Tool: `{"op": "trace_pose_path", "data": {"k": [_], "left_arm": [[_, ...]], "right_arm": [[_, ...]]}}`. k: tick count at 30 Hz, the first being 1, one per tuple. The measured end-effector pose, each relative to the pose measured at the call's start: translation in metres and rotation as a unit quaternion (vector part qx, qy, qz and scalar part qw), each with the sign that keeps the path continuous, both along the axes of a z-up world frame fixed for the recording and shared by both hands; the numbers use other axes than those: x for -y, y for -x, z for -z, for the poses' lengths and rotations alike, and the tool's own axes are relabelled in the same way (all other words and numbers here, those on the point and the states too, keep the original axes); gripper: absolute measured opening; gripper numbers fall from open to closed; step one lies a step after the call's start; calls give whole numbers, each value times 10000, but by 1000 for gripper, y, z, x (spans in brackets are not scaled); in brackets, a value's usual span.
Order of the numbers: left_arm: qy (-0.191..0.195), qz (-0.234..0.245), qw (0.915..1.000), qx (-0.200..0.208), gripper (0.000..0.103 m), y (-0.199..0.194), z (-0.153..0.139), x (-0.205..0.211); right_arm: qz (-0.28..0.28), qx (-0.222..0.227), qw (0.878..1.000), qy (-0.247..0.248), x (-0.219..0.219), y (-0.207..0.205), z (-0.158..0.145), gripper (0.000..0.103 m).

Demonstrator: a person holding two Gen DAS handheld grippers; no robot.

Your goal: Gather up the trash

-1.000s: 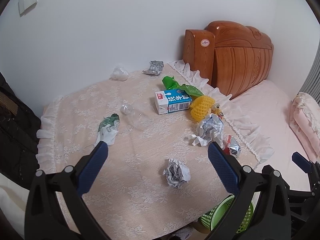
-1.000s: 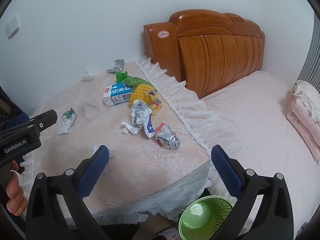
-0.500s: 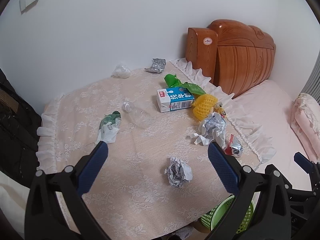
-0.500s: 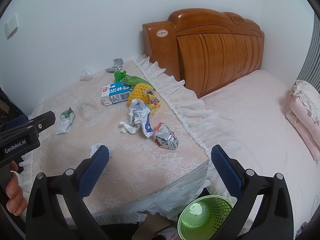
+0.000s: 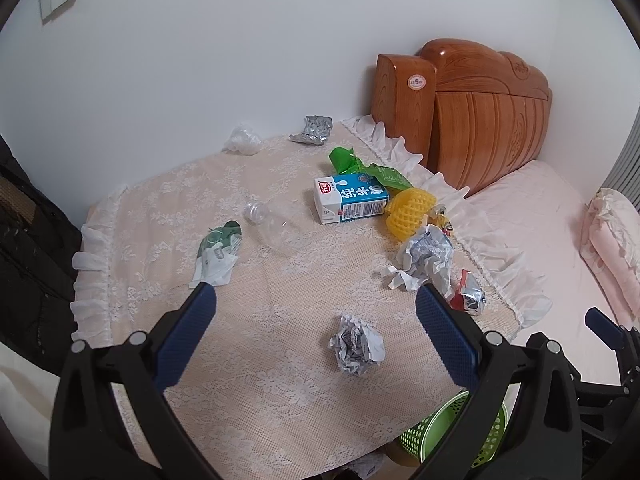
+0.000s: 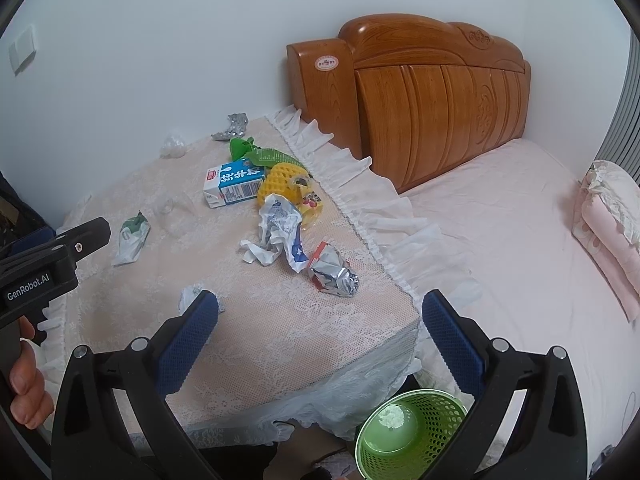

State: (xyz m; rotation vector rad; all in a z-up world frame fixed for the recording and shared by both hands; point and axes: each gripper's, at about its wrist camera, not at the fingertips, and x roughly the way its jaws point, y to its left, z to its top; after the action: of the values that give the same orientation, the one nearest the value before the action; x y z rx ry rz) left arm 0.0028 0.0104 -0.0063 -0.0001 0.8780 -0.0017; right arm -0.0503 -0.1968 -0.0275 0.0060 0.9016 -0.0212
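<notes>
Left wrist view: your left gripper (image 5: 316,300) fingers gape wide above the crumpled white paper ball (image 5: 356,346) near the bench's front edge. It looks light and squashy; pinch across its middle. Right gripper (image 6: 320,312) fingers are also wide, empty.

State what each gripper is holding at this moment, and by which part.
Nothing is held. The left gripper and the right gripper both stand open above the table, with the trash lying loose on it.
</notes>
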Motion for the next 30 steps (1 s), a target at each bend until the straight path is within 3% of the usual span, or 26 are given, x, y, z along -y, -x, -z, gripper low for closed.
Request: {"op": "trace_pose_path", "data": {"k": [24,30], "left_arm": [[3,24,10000,-3,96,1,4,-1],[-61,165,9998,37,96,-10,21,-32]], "right_arm": [[-32,-71,10000,-21,-3,-1,3,101],[-64,-214,9997,-59,-6,-5,10,101]]}}
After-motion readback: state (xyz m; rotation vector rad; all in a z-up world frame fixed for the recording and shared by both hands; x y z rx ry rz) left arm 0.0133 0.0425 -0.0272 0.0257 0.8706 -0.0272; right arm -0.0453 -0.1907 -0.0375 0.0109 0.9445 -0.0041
